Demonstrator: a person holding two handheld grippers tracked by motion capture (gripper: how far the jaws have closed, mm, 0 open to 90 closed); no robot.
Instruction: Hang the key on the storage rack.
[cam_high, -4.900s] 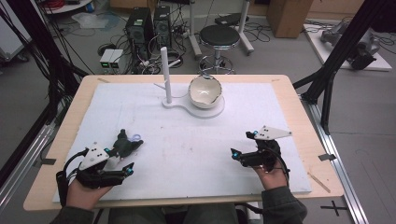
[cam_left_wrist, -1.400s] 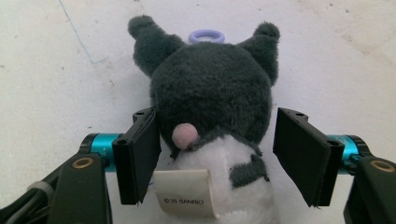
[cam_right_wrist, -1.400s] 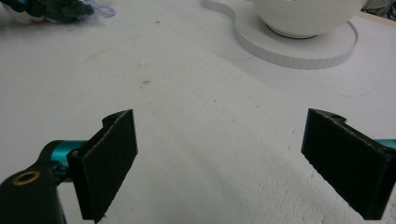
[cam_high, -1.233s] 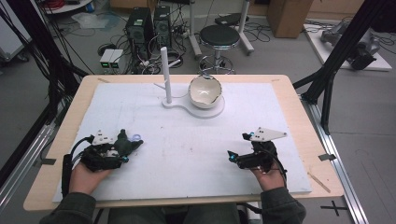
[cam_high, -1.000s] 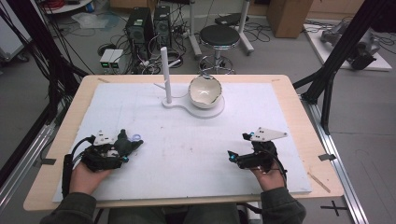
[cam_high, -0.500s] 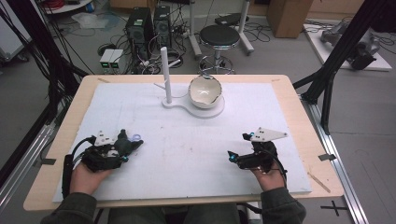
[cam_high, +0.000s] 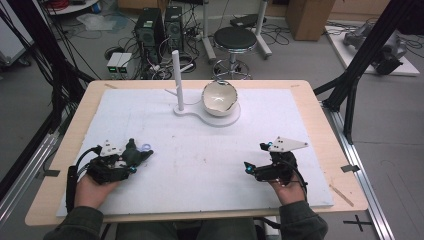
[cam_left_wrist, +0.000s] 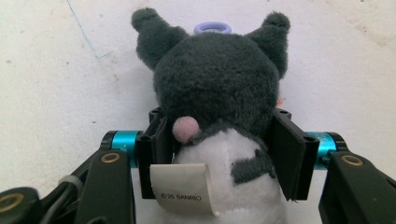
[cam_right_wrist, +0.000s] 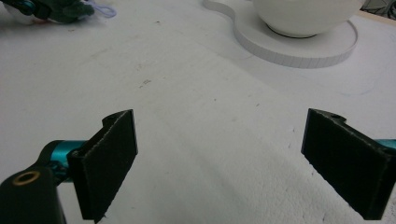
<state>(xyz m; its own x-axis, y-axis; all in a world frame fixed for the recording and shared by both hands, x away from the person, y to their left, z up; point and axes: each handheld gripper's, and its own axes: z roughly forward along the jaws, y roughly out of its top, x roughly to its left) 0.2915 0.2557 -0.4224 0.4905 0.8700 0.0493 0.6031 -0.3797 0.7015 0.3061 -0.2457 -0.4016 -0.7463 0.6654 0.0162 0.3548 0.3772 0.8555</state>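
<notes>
plush toy (cam_left_wrist: 217, 121), dark grey with white belly and a lilac ring at its head, lies on the white mat (cam_high: 200, 165), well short of the white bowl (cam_high: 219, 98) and to its left. left gripper (cam_high: 131, 159) is clamped on the toy's body, pads pressing both sides, paper tag showing. compared with a few seconds back the left hand has turned and settled; over the last second nothing moves, so grasp looks done and lift likely next. right gripper (cam_right_wrist: 224, 163) sits right of the bowl and nearer the person, jaws wide apart, empty.
</notes>
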